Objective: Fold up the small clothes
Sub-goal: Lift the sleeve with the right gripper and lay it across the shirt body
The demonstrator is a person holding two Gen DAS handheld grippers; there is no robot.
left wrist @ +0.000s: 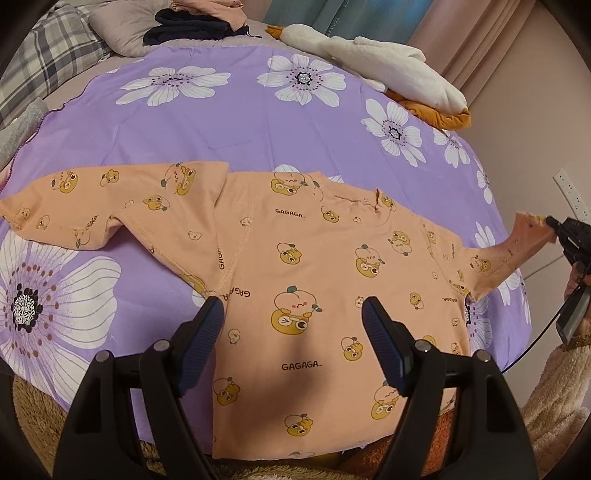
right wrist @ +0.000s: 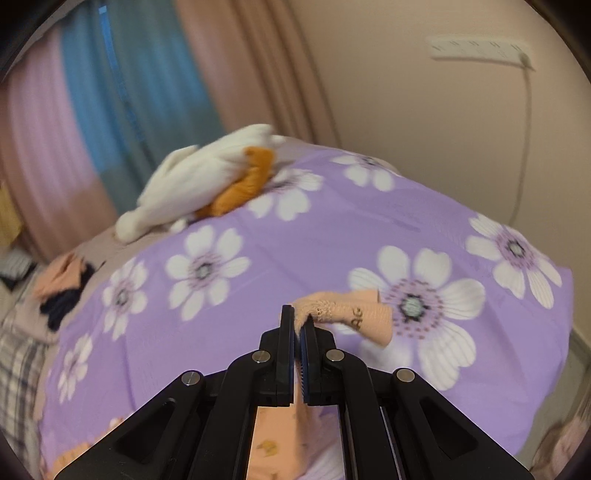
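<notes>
The peach shirt [left wrist: 295, 258] lies spread flat along the bed's near edge for folding. The right claw [right wrist: 298, 325] is clamped on its sleeve cuff [right wrist: 343, 308], lifting it off the purple floral sheet [left wrist: 221, 122], probably to fold it inward. The left claw [left wrist: 293, 317] hovers above the body, fingers apart and empty.

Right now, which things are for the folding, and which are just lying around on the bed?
For the folding:
peach duck-print shirt
right gripper, shut on its sleeve cuff
left gripper, open

Just lying about:
white plush goose
dark clothes pile
plaid pillow
power strip
</notes>
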